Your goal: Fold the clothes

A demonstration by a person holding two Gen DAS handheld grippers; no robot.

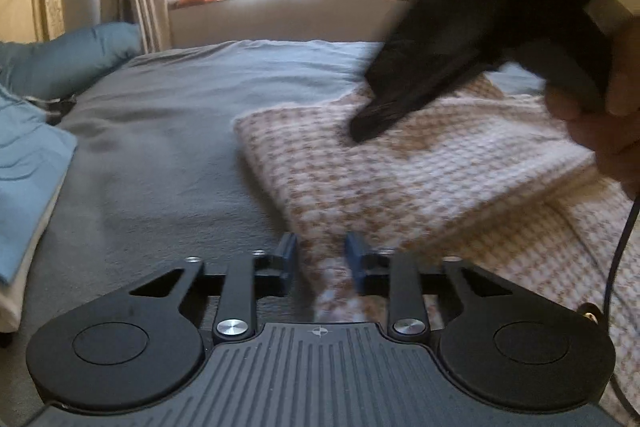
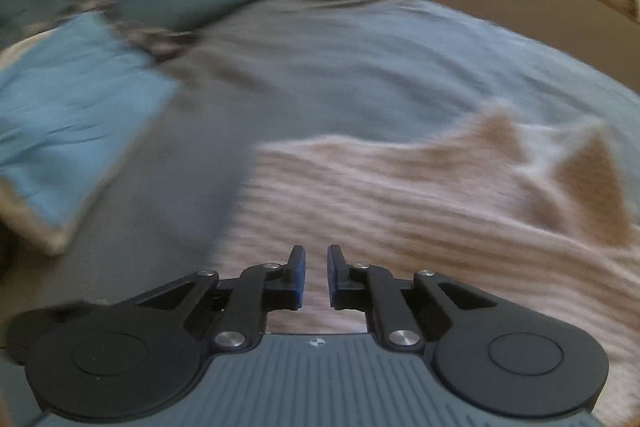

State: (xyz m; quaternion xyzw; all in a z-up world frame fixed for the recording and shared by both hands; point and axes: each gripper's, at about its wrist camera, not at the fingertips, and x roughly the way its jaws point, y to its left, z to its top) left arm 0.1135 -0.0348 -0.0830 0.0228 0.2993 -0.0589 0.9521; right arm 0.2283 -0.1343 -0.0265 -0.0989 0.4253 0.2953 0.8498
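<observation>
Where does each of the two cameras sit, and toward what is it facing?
Left wrist: on the left gripper, facing the window; the checked garment lies between its fingers, with the right gripper and a hand in view.
Right wrist: on the right gripper, looking down over the garment.
Shared: garment, grey bedcover, blue pillow.

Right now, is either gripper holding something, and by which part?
The left gripper pinches the checked knit garment at its near edge. The right gripper holds nothing; its narrow gap is empty above the garment.
</observation>
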